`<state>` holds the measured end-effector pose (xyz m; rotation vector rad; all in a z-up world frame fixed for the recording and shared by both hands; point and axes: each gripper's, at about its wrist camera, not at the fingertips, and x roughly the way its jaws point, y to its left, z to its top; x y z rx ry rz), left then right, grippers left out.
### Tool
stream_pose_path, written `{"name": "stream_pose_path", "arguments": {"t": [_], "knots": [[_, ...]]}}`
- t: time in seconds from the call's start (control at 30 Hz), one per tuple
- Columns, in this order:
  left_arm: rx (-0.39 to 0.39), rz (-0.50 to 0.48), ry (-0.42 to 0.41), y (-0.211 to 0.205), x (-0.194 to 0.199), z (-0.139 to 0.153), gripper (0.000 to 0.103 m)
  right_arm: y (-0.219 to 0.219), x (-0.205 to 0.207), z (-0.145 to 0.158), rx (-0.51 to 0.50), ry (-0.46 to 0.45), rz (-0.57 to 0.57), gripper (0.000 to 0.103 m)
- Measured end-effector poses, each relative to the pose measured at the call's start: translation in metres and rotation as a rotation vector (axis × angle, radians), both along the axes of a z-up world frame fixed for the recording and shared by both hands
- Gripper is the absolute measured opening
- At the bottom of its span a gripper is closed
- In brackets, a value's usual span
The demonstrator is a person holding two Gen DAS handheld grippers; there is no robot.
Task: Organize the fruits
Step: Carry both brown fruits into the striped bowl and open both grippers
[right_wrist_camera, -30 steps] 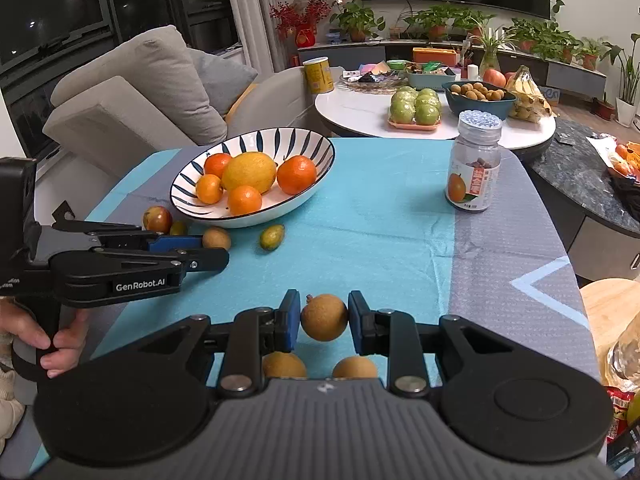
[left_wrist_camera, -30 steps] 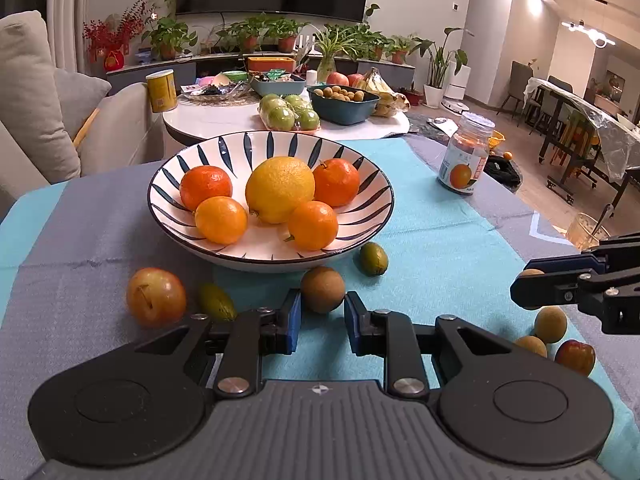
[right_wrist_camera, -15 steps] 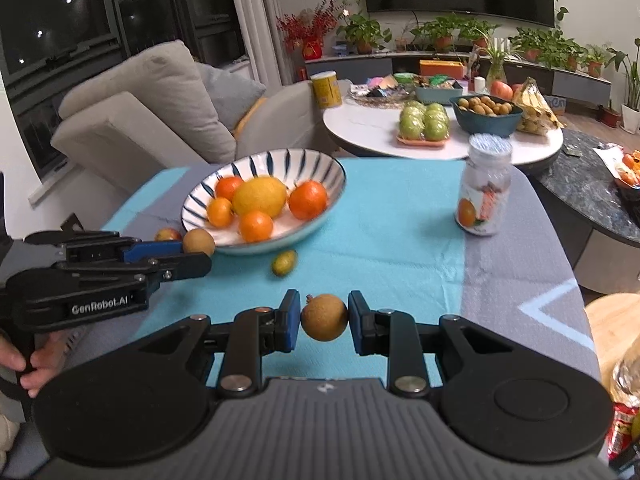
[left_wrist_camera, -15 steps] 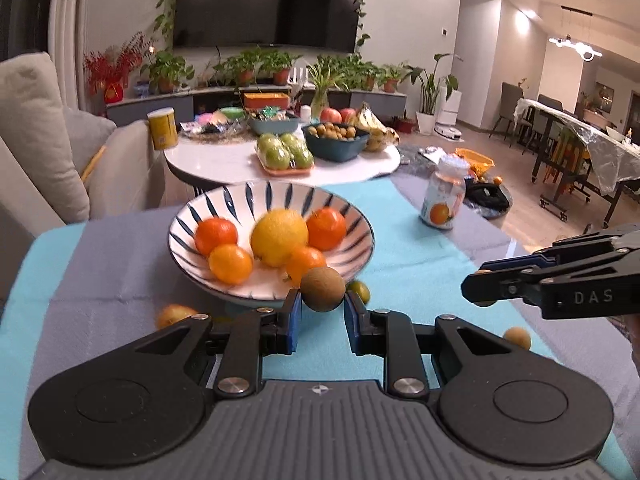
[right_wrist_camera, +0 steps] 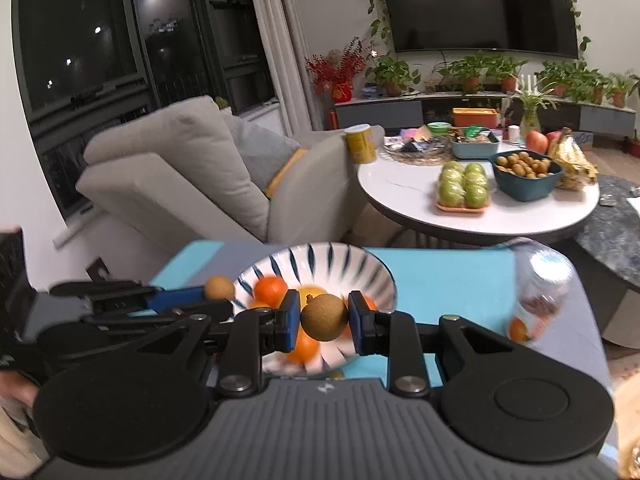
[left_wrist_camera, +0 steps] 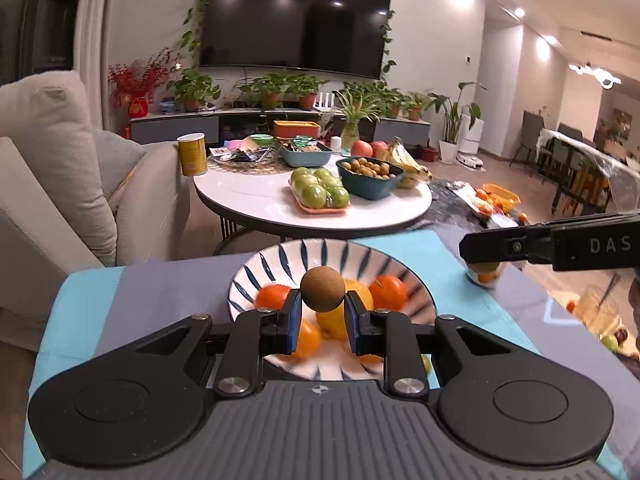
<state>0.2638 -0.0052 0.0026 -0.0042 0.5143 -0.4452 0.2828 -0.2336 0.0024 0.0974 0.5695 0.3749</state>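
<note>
My left gripper (left_wrist_camera: 323, 301) is shut on a round brown fruit (left_wrist_camera: 322, 289), held in the air just before the blue-striped white bowl (left_wrist_camera: 276, 260). The bowl holds several oranges (left_wrist_camera: 387, 291) and a big yellow citrus (left_wrist_camera: 340, 320). My right gripper (right_wrist_camera: 324, 317) is shut on a second brown fruit (right_wrist_camera: 324, 317), also raised in front of the striped bowl (right_wrist_camera: 320, 258). In the right wrist view the left gripper (right_wrist_camera: 206, 298) comes in from the left with its brown fruit (right_wrist_camera: 219, 288) at the bowl's left rim. In the left wrist view the right gripper (left_wrist_camera: 468, 246) reaches in from the right.
A teal and grey cloth (left_wrist_camera: 92, 292) covers the table. A blurred jar (right_wrist_camera: 538, 292) stands right of the bowl. Behind are a round white table (right_wrist_camera: 480, 220) with green apples (right_wrist_camera: 464, 186) and a teal bowl, and a beige sofa (right_wrist_camera: 180, 168).
Both grippers have risen off the cloth and moved toward the bowl, each carrying its brown fruit. The loose fruits on the cloth have dropped out of sight.
</note>
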Motion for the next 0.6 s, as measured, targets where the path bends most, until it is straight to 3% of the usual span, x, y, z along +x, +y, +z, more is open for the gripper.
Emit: {"name": "stream_pose_path", "arguments": {"t": [0.17,0.3,0.6], "knots": [[-0.051,-0.005,0.036,0.005,0.028,-0.003,0.021,-0.001,0.03,-0.001,0.096,0.024,-0.029,0.069],[-0.101,0.001,0.091,0.009,0.05,-0.01,0.021,0.003,0.051,-0.004,0.115,0.035,-0.044,0.069],[-0.111,-0.002,0.15,0.004,0.076,-0.024,0.021,0.005,0.079,-0.02,0.163,0.106,-0.038,0.069]]}}
